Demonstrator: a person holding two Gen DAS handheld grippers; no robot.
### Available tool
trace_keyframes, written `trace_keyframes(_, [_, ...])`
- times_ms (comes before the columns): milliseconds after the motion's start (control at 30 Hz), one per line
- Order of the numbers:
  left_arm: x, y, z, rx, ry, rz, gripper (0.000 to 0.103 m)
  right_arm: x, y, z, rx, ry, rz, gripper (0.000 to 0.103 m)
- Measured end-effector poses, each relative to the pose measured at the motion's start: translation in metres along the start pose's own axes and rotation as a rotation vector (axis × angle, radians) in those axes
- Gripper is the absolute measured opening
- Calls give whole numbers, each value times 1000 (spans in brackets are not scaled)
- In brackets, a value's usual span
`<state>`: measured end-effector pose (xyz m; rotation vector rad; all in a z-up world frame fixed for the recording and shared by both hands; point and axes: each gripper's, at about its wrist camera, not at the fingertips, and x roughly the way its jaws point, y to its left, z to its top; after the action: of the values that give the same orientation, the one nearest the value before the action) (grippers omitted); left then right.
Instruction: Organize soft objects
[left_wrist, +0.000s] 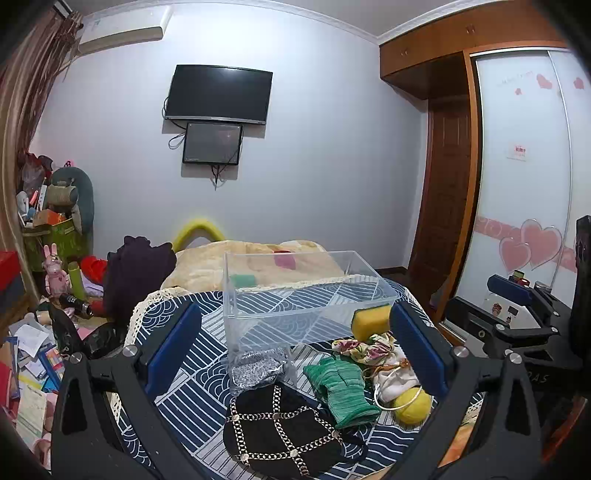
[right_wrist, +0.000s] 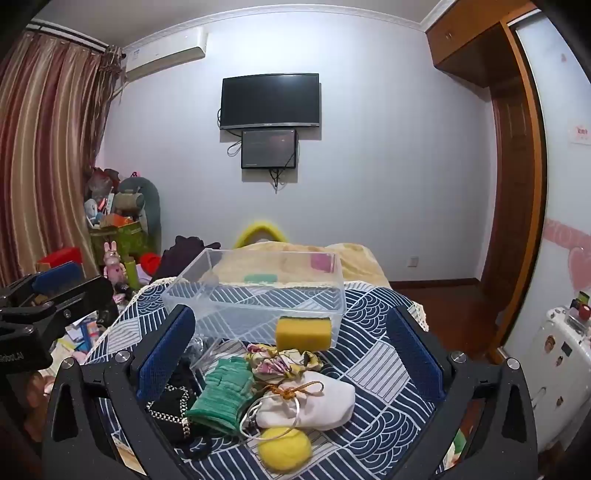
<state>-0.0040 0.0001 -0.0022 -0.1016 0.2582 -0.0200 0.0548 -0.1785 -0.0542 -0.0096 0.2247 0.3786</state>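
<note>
A clear plastic bin (left_wrist: 295, 295) (right_wrist: 258, 299) stands empty on the blue patterned tablecloth (right_wrist: 380, 365). In front of it lie a yellow sponge (right_wrist: 303, 333) (left_wrist: 370, 322), a floral scrunchie (right_wrist: 282, 360), a green glove (right_wrist: 223, 395) (left_wrist: 341, 387), a white drawstring pouch (right_wrist: 314, 402), a yellow ball (right_wrist: 285, 448) (left_wrist: 412, 404), a black chain-pattern bag (left_wrist: 284, 432) and a silver pouch (left_wrist: 256, 369). My left gripper (left_wrist: 295, 350) is open above the bag and glove. My right gripper (right_wrist: 291, 363) is open above the pouch and scrunchie. Neither holds anything.
A bed with a beige blanket (right_wrist: 347, 258) lies behind the table, with green and pink sponges on it. Clutter and boxes (left_wrist: 44, 258) fill the floor at left. A wardrobe (left_wrist: 517, 184) stands at right. The left gripper shows at the right wrist view's left edge (right_wrist: 44, 299).
</note>
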Motion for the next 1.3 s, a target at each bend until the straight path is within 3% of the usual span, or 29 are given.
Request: trace_keyframes(1300, [-1, 1, 2, 6, 10, 2, 103, -4, 3, 7, 5, -9, 10, 103])
